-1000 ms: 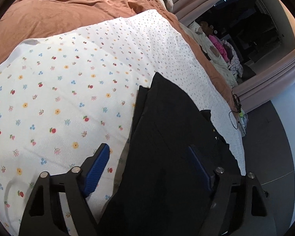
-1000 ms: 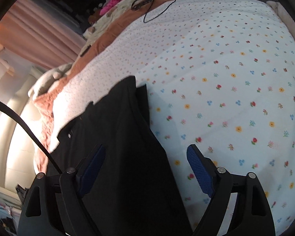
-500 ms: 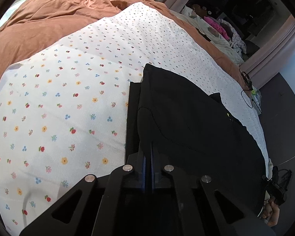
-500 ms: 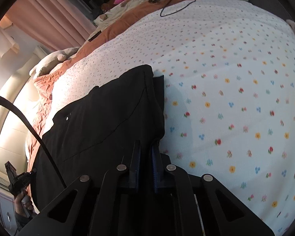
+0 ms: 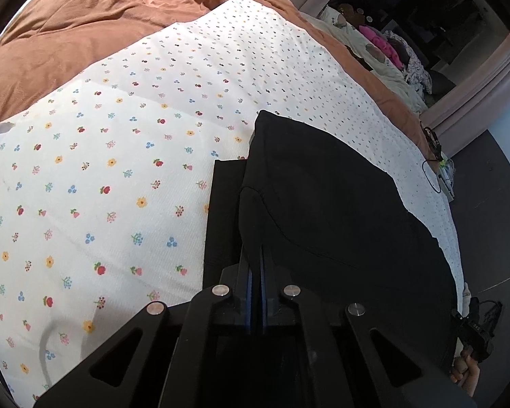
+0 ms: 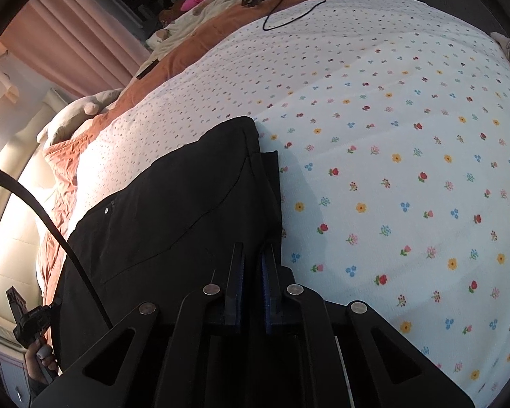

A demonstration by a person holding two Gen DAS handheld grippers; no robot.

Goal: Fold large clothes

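Fabric of the black garment [image 5: 323, 204], lying lower centre on the floral sheet [image 5: 102, 170], is pinched in both closed grippers, left gripper [image 5: 256, 272] and right gripper [image 6: 252, 268]. Lifting both evenly should keep the fold line straight.

A bed fills both views, spread with a white floral sheet [image 5: 125, 176] over a rust-brown quilt [image 5: 85, 27]. Beyond the quilt's far edge lies a heap of mixed clothes [image 5: 384, 47], pink among them, against pink curtains [image 6: 81, 30]. A dark grey floor [image 5: 482, 176] runs beside the bed. In the right wrist view a black cable [image 6: 289, 13] loops on the sheet, and warm light falls on a cream padded headboard [image 6: 13, 183].
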